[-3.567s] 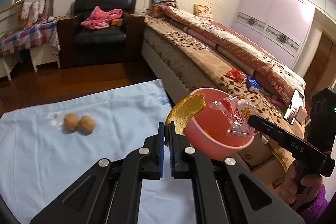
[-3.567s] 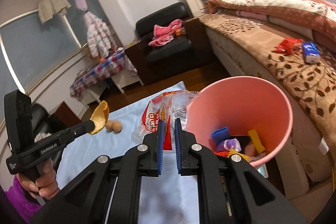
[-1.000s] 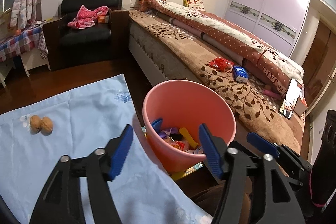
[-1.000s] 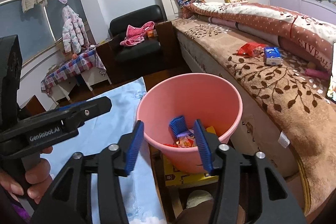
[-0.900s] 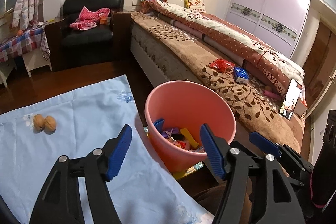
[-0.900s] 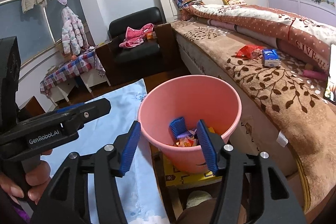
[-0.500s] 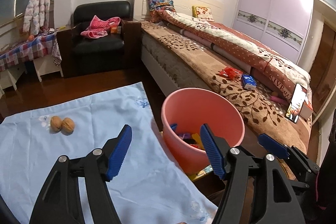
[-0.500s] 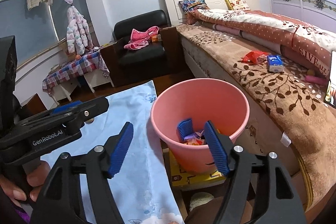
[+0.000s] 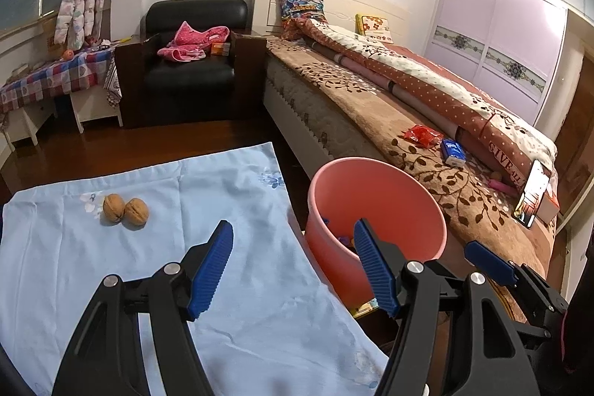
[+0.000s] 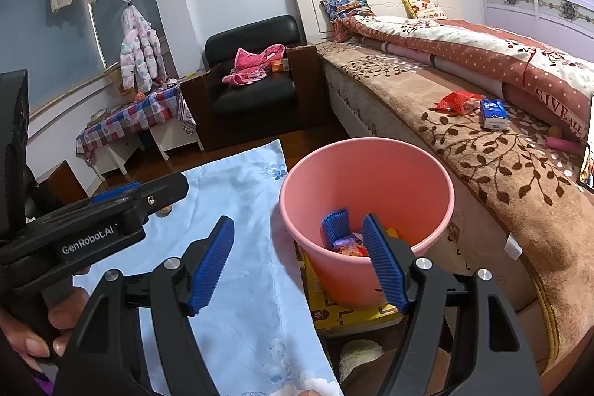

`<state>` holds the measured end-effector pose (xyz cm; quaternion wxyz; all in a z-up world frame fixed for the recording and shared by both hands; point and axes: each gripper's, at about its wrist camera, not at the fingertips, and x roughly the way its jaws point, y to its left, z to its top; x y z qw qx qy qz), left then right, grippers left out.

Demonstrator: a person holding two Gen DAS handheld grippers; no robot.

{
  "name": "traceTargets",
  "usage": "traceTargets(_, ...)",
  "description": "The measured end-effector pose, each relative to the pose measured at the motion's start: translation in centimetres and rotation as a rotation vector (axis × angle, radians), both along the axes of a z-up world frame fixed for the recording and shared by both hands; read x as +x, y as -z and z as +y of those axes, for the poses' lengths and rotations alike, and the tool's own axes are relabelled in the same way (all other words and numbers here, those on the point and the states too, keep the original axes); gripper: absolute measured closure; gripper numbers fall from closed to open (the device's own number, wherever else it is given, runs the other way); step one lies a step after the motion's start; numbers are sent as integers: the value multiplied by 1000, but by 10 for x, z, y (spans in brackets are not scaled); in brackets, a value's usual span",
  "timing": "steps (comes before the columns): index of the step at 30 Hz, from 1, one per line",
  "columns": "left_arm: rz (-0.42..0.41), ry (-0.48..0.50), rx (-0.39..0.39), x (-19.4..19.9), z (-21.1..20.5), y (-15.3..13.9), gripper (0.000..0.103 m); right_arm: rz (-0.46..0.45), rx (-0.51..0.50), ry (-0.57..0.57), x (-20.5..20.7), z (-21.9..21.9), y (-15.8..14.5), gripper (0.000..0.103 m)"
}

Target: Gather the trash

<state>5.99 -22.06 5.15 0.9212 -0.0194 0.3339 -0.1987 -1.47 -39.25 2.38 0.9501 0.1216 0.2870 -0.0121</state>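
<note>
A pink bin (image 10: 427, 188) stands by a pale blue cloth (image 9: 260, 303) with faint flower prints, two brown walnuts (image 9: 125, 209) on it, beside a brown leaf-patterned blanket (image 10: 519, 173) and a black armchair (image 9: 193, 62).

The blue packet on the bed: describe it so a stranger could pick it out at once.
Start at the bed with the brown leaf-patterned blanket, right of the pink bucket. On that blanket lies the blue packet, beside a crumpled red wrapper. It alone is boxy, blue and white.
</note>
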Motion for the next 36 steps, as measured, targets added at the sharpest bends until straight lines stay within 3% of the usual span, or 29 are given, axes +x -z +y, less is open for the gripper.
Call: traceTargets(36,-23,-40,19,-1,12,0,38,-10,7,3,1,10,-2,31)
